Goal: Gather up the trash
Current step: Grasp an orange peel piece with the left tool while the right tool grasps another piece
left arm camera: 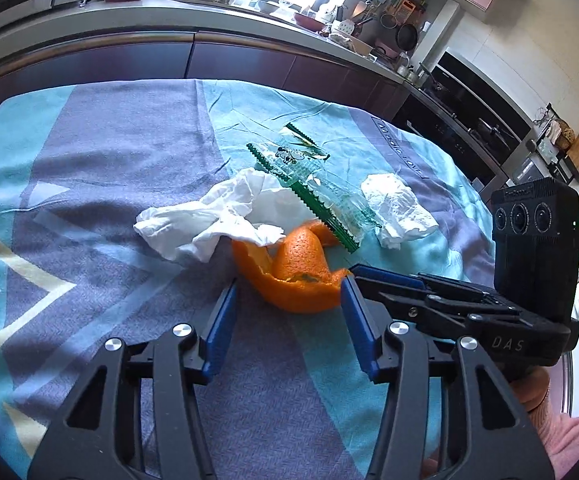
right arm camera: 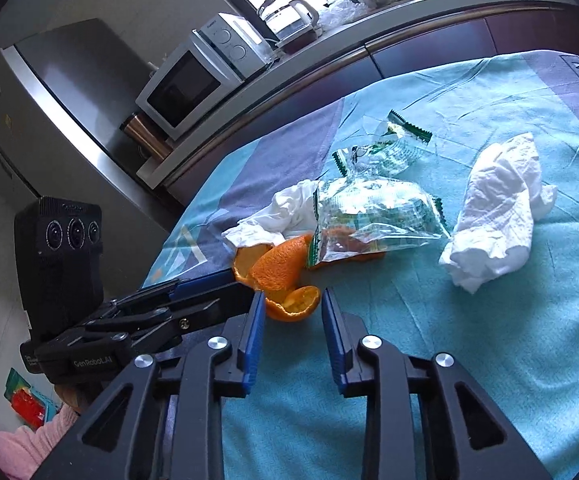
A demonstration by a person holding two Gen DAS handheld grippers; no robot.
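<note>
An orange peel lies on the blue patterned cloth, just ahead of my open left gripper. A crumpled white tissue lies behind it on the left, a second tissue to the right, and clear green-edged wrappers between them. My right gripper is open with the same peel at its fingertips. The right view also shows a wrapper lying on the peel, a smaller wrapper behind it, and the tissues. Each gripper shows in the other's view, beside the peel.
A dark kitchen counter runs behind the table, with a microwave, a kettle and dishes. A steel fridge stands at the left of the right view. An oven is at the far right.
</note>
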